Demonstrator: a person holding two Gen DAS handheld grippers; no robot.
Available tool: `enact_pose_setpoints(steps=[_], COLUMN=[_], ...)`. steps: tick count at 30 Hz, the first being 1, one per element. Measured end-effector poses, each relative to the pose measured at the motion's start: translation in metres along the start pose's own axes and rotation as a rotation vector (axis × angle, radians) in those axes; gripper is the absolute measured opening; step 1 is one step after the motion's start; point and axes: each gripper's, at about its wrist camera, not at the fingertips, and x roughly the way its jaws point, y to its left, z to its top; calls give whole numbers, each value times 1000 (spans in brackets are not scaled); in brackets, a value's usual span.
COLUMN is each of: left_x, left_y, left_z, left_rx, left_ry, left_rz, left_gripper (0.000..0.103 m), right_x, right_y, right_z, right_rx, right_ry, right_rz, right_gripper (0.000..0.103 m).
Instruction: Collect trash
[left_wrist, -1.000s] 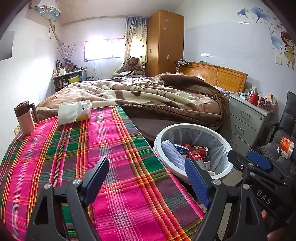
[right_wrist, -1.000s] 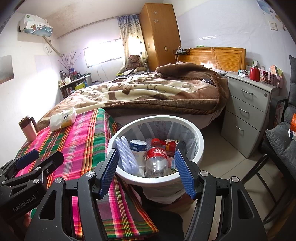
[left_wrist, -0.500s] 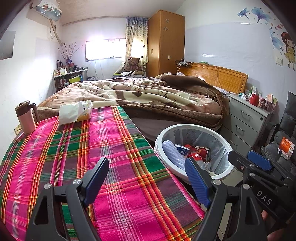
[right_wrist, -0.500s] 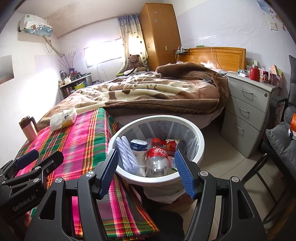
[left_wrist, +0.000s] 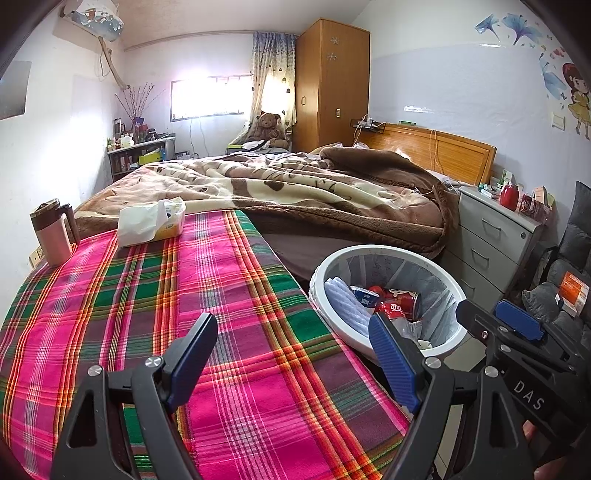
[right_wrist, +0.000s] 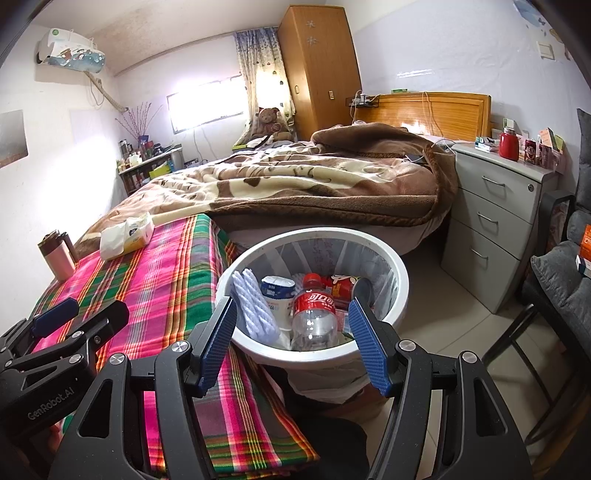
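Looking through the left wrist view, the left gripper (left_wrist: 291, 354) is seen with its fingers apart and nothing between them, above the near edge of the plaid-covered table (left_wrist: 147, 295). A tissue pack (left_wrist: 151, 221) and a mug (left_wrist: 51, 236) are left at the far edge. In the right wrist view, the right gripper (right_wrist: 291, 339) is held spread and empty above the bin (right_wrist: 391, 295) beside the table's right edge. Trash is already gathered inside, including a plastic bottle (right_wrist: 314, 314), judged light, slippery and crushable; it is best taken across its labelled middle.
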Motion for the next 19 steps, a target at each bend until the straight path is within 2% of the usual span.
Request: enact_pose_setpoints(steps=[19], left_x=[1], left_y=[0], left_z=[-2], left_rx=[-13], left_ry=[-5], left_rz=[11], left_gripper=[85], right_x=[1], right_y=[-1], right_z=[0], right_rx=[3], right_ry=[5], right_rz=[0], right_gripper=[65])
